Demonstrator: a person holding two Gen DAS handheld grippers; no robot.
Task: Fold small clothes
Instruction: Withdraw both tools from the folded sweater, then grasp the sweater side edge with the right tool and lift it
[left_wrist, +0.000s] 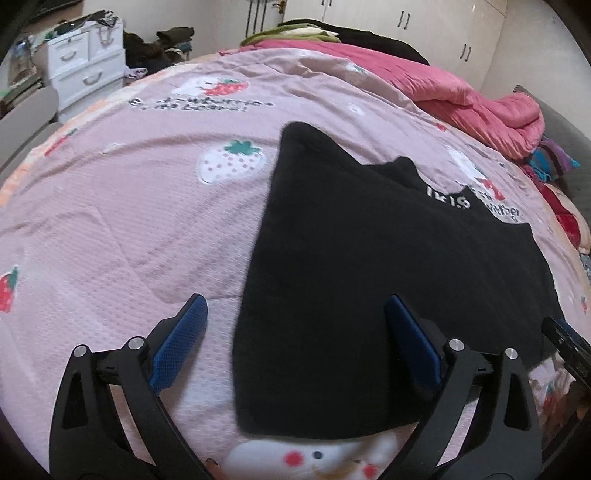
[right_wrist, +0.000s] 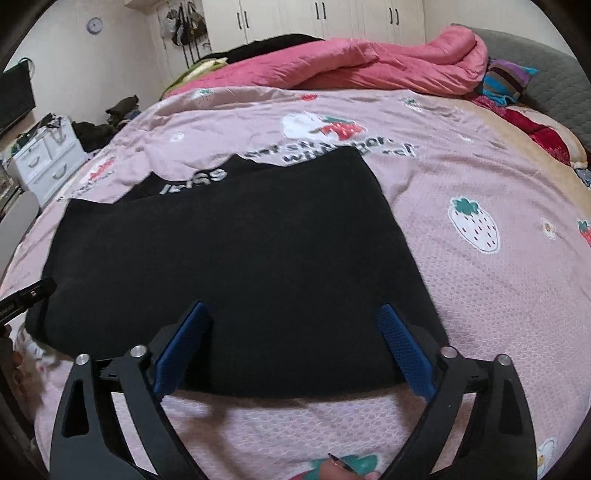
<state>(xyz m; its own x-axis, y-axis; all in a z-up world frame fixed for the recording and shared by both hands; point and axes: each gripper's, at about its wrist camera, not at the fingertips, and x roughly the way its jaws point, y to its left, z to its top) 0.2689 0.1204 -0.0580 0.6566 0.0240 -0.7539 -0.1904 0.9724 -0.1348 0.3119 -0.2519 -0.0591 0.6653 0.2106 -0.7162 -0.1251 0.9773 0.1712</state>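
A black garment with white lettering lies flat on the pink strawberry-print bedspread. My left gripper hangs open over the garment's near left corner, its left blue pad over the bedspread and its right pad over the cloth. In the right wrist view the same black garment fills the middle. My right gripper stands open above its near edge, toward the right side, with nothing pressed between the pads. Part of the other gripper shows at the left edge.
A rolled pink quilt lies along the far side of the bed, with striped cloth and a grey headboard to the right. A white drawer unit and dark clothes stand beyond the bed on the left. White cupboards line the back wall.
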